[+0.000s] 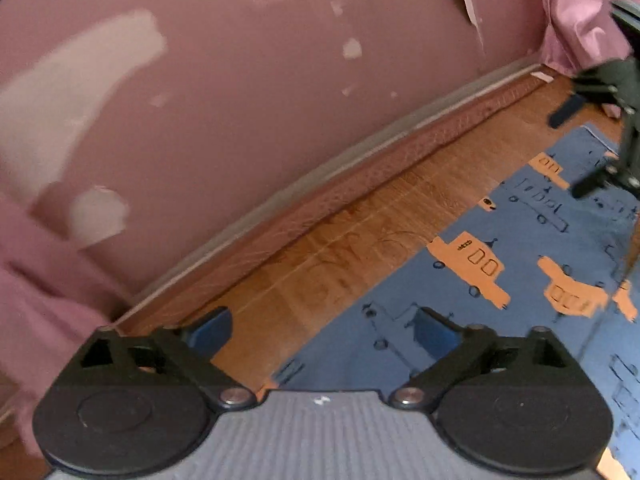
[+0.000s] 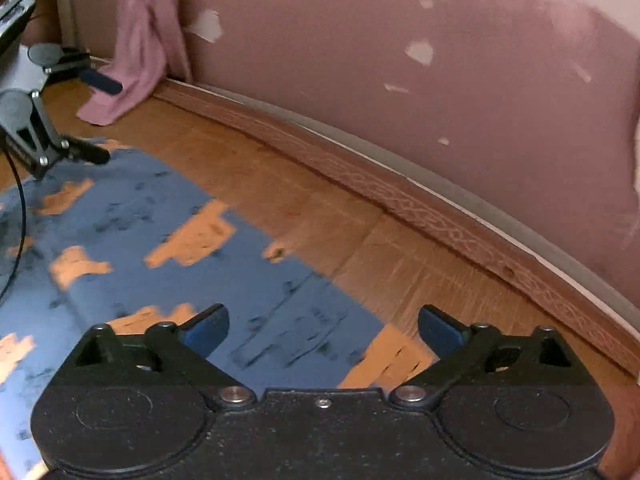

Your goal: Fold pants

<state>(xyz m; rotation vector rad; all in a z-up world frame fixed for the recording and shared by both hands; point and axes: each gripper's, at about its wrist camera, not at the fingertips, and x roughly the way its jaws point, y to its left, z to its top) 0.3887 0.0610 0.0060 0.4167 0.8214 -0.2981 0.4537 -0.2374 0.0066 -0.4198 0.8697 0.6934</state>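
Note:
Blue pants [image 1: 528, 232] printed with orange trucks lie flat on the wooden floor [image 1: 360, 240]. My left gripper [image 1: 324, 328] is open and hovers over the pants' edge, one finger above bare floor and the other above the cloth. In the right wrist view the pants [image 2: 132, 216] stretch off to the left. My right gripper [image 2: 324, 326] is open above their near corner, nothing between its fingers. Each gripper shows in the other's view: the right gripper [image 1: 580, 148] at the far end, the left gripper [image 2: 98, 118] at the far left, both open.
A pink wall [image 2: 400, 80] with peeled patches and a skirting board [image 2: 400, 200] runs along the floor behind the pants. A pink curtain [image 2: 136, 40] hangs to the floor in the corner. A black cable [image 2: 22, 216] trails over the cloth at the left.

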